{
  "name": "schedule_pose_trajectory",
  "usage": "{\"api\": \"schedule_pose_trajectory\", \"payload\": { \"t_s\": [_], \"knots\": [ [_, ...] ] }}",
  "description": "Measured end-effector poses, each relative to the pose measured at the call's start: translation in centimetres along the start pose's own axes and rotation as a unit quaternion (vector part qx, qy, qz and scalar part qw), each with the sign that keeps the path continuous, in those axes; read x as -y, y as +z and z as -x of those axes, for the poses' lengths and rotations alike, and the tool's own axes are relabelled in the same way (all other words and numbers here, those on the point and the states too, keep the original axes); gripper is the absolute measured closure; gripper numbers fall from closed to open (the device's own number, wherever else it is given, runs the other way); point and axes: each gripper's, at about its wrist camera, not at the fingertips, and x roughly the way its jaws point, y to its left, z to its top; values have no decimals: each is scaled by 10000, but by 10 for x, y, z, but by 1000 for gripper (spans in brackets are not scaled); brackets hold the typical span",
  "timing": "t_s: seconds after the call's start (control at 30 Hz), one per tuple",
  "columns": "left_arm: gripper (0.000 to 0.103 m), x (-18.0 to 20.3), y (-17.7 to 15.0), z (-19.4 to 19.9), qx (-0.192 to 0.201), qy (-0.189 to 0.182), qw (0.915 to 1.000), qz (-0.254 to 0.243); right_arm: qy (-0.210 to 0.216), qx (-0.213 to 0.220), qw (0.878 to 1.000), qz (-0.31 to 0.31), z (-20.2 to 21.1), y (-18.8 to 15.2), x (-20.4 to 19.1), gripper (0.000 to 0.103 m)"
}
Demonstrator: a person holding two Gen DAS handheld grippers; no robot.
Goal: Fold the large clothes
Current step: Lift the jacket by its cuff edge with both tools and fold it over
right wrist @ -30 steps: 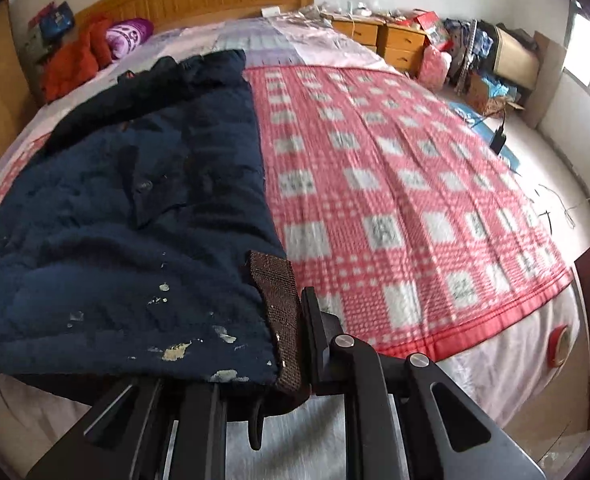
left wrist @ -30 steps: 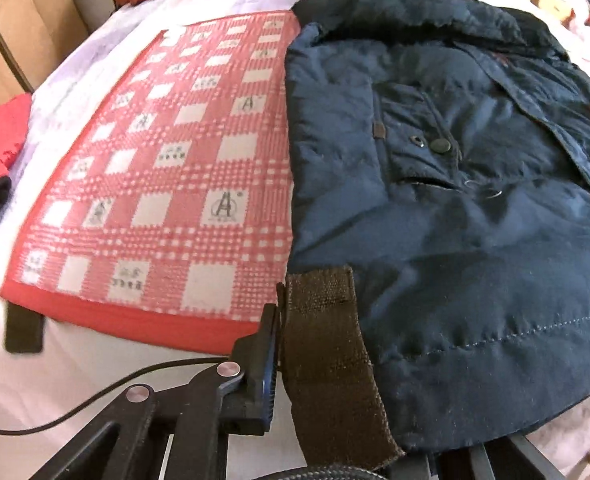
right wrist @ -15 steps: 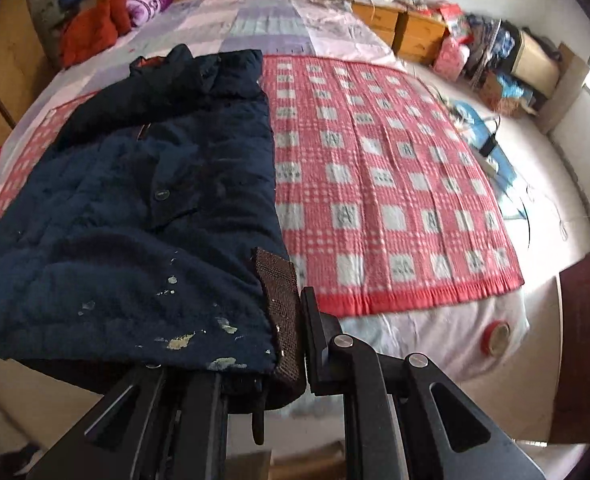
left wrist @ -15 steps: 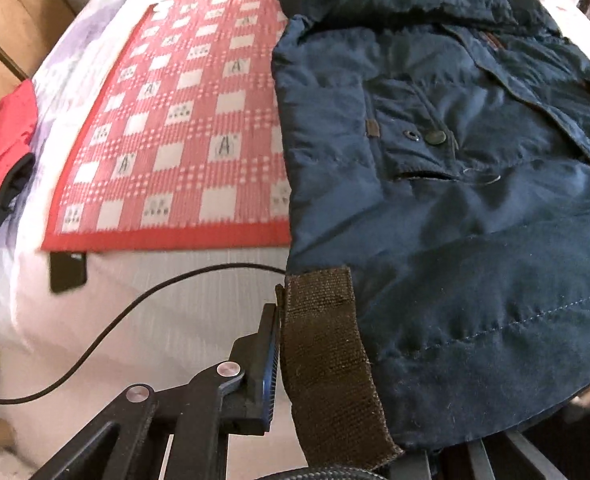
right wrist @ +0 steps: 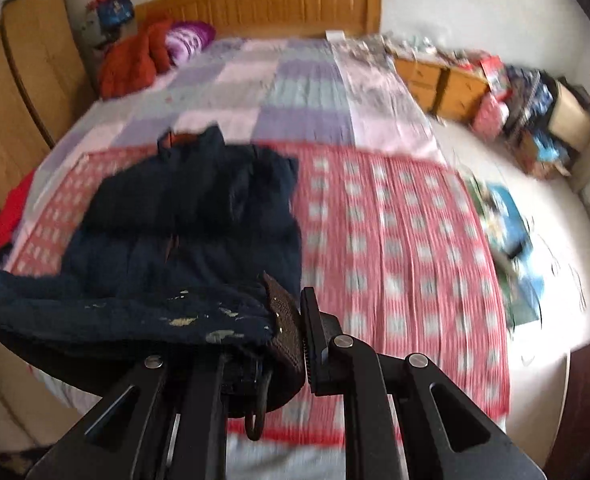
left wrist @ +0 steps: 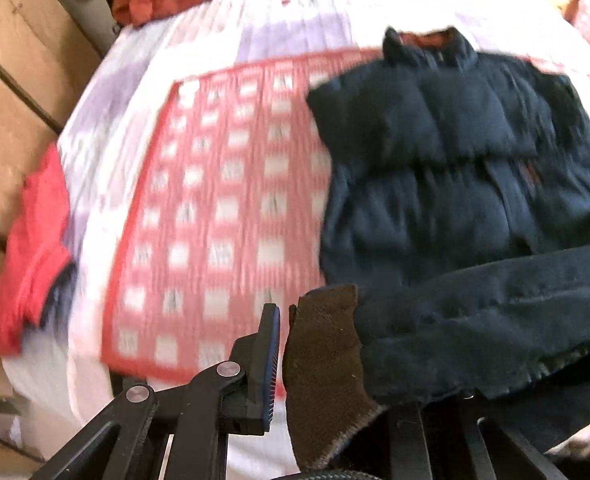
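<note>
**A:** Where's the jacket right now?

**B:** I've got the jacket [left wrist: 435, 200] on the bed [right wrist: 295, 80], lying on the red check blanket [right wrist: 407, 248]. Collar end points at the headboard [right wrist: 263, 4]. The bottom hem is lifted off the blanket and hangs between my two grippers, doubled back over the lower part of the body.

**A:** Both tongs actually holding?

**B:** Yep. My left gripper [left wrist: 319, 364] is nearly closed, clamped on the brown knit cuff [left wrist: 323, 368] at the hem's left corner. I only see one finger [left wrist: 265, 364] there; the other's buried under cloth. My right gripper [right wrist: 287, 336] is squeezed all the way down on the brown trim [right wrist: 285, 328] at the other corner, pad pressed against it. Pale paint-like flecks on the fabric just beside that grip.

**A:** What's around it?

**B:** A red garment [left wrist: 31, 252] hangs off the bed's left edge. An orange coat [right wrist: 135, 60] and a purple pillow [right wrist: 189, 38] sit up by the headboard. Wooden wardrobe [right wrist: 27, 80] along the left, nightstands [right wrist: 439, 80] and a heap of clutter [right wrist: 535, 112] on the far right. Background's all smeared, so I can't read finer detail.
</note>
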Motion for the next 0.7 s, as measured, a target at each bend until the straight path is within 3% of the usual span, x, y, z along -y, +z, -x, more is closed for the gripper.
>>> {"api": "schedule_pose_trajectory", "payload": {
  "t_s": [0.17,0.37,0.47,0.7],
  "knots": [
    [82,-12,101,-37,45,-75,9999,-72,116,146,9998,-84,-54,87,4,87],
    [82,-15,203,-122,-321,-160,9993,-126,-24,-28,9993,-362,-143,168,7,87],
    [82,-10,233,-175,-644,-181,9975,-219,-156,-243,9986,-447,-192,191,9,87],
    [80,-5,267,-268,-1217,-282,9918,-255,-555,-699,9945,-543,-291,224,3,87]
  ]
}}
